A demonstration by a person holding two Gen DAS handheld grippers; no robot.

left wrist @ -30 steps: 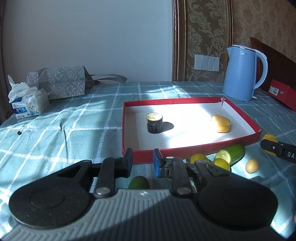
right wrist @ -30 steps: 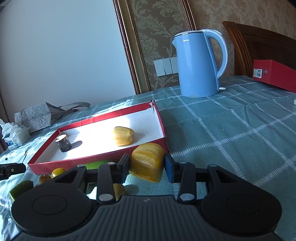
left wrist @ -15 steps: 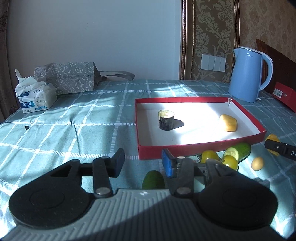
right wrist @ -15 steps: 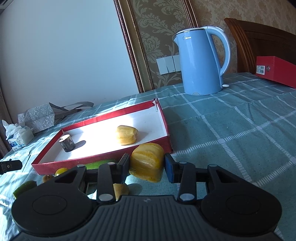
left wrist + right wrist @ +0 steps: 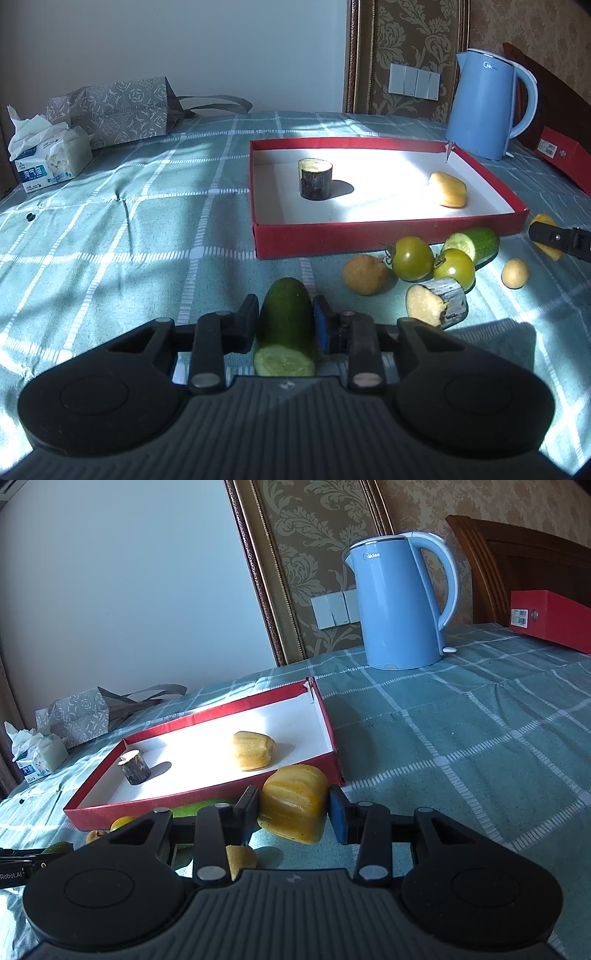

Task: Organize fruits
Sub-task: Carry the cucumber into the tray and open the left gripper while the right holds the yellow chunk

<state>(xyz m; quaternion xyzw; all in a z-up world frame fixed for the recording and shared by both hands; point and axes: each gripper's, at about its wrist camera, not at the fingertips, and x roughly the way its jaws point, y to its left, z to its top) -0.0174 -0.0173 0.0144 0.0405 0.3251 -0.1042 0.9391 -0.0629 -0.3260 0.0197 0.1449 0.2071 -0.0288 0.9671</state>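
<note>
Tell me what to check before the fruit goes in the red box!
1. Left gripper on the cucumber half: ok, pads closed on both its sides.
2. Right gripper on the yellow fruit chunk: ok, gripped.
3. Room in the red box: ok, only a dark sugarcane piece and a yellow piece inside, with white floor bare between them.
4. Cucumber half lifted off the tablecloth: cannot tell.
5. Way to the box: ok for the cucumber half; the green tomatoes lie off to the side.
</note>
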